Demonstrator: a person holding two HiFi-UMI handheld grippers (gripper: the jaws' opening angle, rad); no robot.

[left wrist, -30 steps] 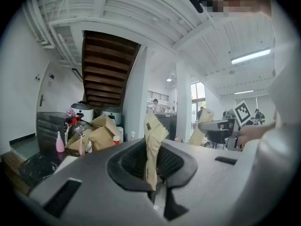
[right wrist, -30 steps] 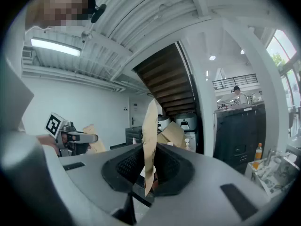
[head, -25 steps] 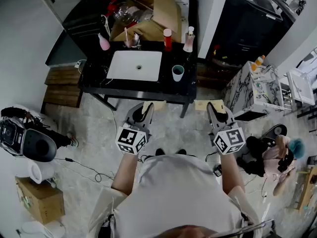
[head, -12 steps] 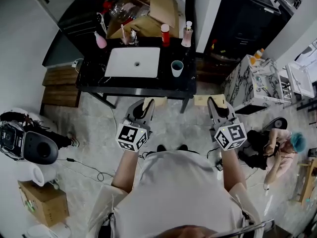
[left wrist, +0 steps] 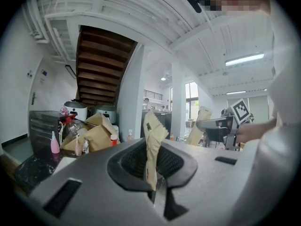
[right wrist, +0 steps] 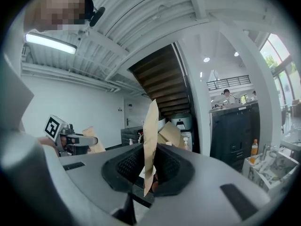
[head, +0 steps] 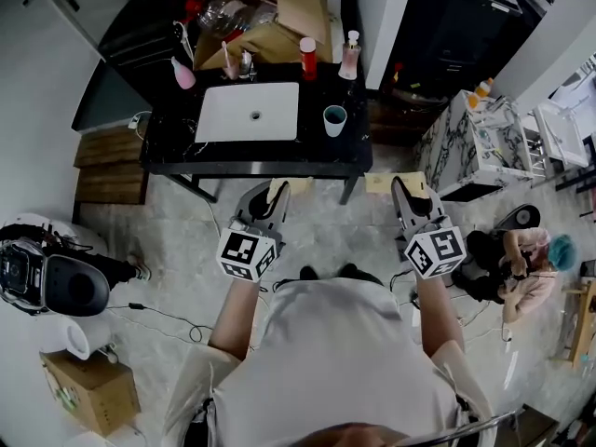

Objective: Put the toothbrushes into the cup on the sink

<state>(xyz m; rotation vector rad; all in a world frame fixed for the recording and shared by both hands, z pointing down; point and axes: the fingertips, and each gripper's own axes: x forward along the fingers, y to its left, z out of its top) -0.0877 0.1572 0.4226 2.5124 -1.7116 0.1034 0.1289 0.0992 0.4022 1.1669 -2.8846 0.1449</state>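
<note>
Item 1: left gripper (head: 270, 205), jaws clamped on an upright tan paper packet (left wrist: 152, 140)
Item 2: right gripper (head: 411, 203), jaws clamped on a second tan packet (right wrist: 150, 136), edge-on between the pads
Item 3: cup (head: 334, 119), teal, standing on the black counter (head: 279, 153); ahead of both grippers, between their lines, well apart from each
Item 4: white sink (head: 247, 112), ahead of the left gripper, just left of the cup
Item 5: red-capped bottle (head: 307, 59) and cardboard box (head: 279, 17), beyond the sink

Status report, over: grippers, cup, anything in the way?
Left gripper shut on tan packet. Right gripper shut on second packet. Cup on counter, far ahead. Bottles behind it.
</note>
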